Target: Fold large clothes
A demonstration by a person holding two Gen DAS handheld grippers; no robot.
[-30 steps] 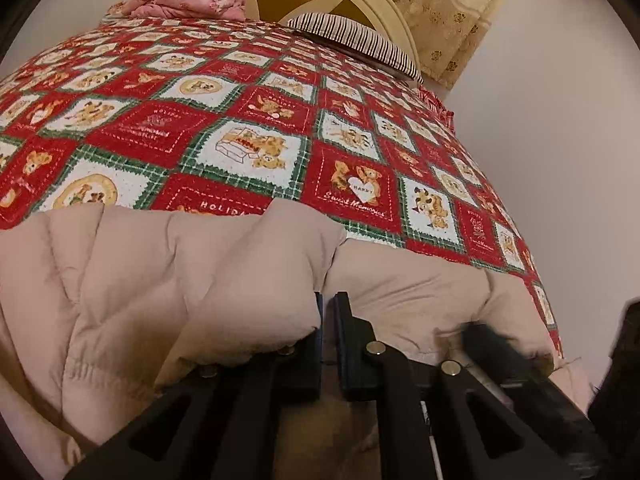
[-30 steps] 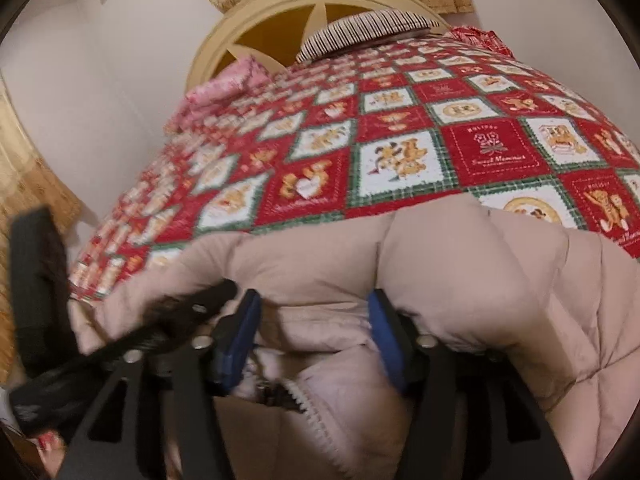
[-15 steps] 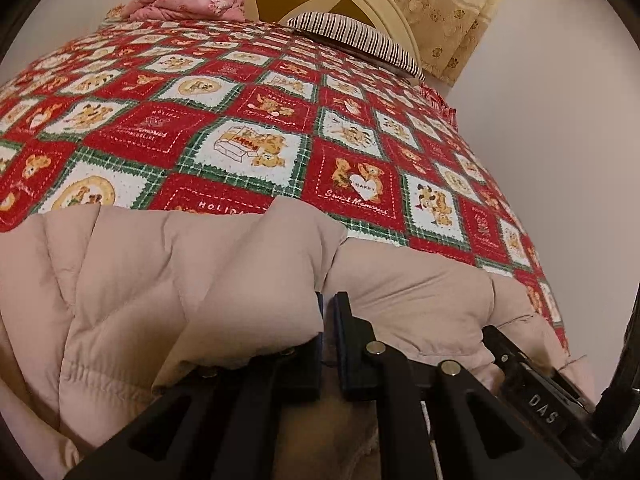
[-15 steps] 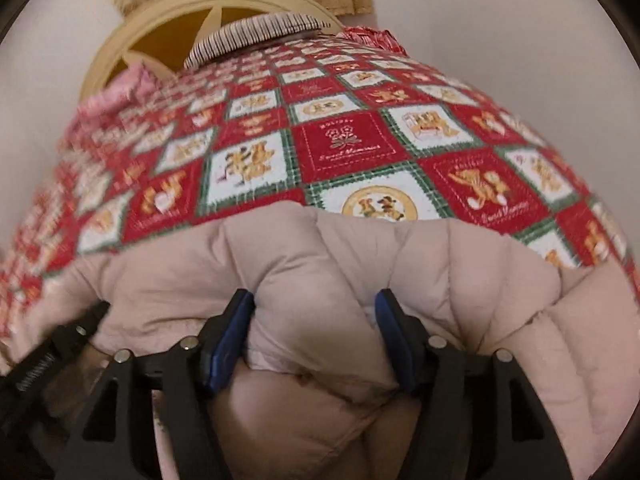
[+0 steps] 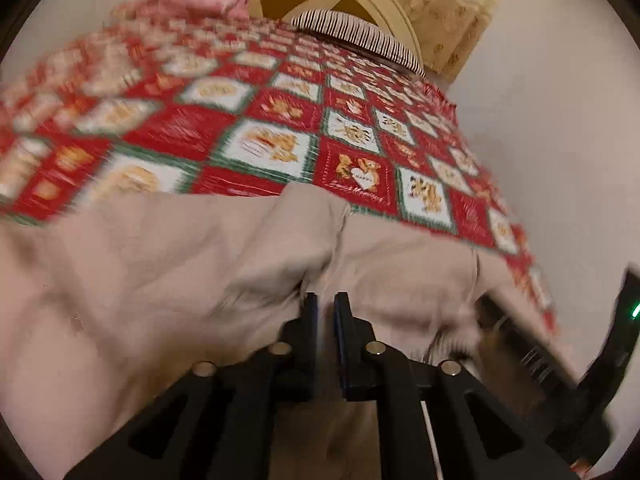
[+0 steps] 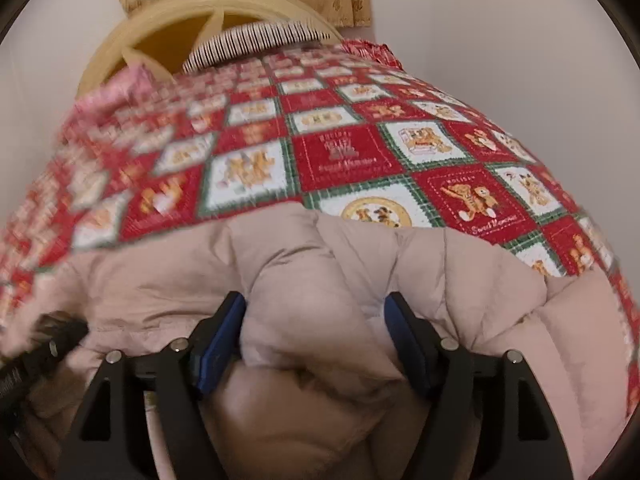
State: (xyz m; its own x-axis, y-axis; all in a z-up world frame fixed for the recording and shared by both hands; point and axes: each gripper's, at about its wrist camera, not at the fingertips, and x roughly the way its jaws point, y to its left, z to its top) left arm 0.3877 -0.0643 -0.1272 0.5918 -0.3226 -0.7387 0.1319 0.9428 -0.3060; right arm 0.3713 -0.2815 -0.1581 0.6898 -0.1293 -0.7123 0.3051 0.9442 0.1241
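On the bed [image 6: 352,156], the left hand-held gripper [image 5: 325,300] pinched the puffy coat [image 6: 460,280] for folding, while the right hand-held gripper [image 6: 314,308] was opening around a bulge.

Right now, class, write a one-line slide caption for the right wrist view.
Right gripper opening around a fold of beige puffer jacket on the teddy-bear quilt.

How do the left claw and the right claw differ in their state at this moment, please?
The left claw has its jaws almost together, with no jacket fabric visible in the thin gap; the right claw stands wide and is opening, a puffy fold of the beige jacket between its blue pads. Both point down at the jacket on the red quilt.
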